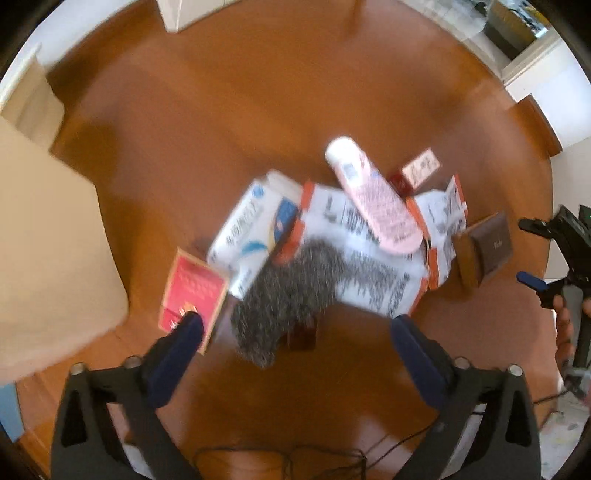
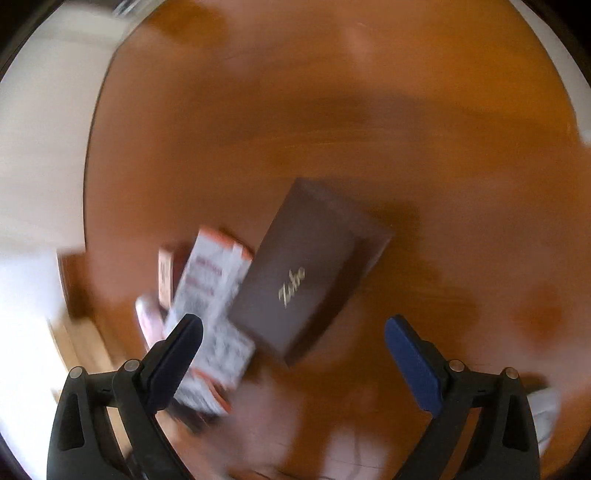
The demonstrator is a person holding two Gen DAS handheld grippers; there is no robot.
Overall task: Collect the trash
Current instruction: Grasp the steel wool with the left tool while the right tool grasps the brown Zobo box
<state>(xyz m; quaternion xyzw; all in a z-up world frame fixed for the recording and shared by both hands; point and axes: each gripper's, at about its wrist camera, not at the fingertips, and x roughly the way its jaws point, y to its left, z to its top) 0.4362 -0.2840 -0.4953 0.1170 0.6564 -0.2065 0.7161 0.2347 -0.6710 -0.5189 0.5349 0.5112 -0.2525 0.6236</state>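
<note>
A pile of trash lies on the round wooden table [image 1: 240,110]. In the left wrist view I see a red box [image 1: 194,291], a white and blue carton [image 1: 255,221], a flattened white and orange carton [image 1: 369,251], a pink tube [image 1: 373,195] lying on it, a grey speckled piece [image 1: 291,295] and a brown box [image 1: 487,251]. My left gripper [image 1: 295,325] is open above the pile's near edge. My right gripper [image 2: 293,326] is open just in front of the brown box [image 2: 310,269], with the white and orange carton [image 2: 210,314] by its left finger. It also shows in the left wrist view [image 1: 535,254].
A small red and white box [image 1: 417,170] lies behind the pile. A beige chair back [image 1: 44,240] stands at the table's left. White walls and a cabinet [image 1: 184,14] lie beyond the table. Cables [image 1: 295,454] run along the near edge.
</note>
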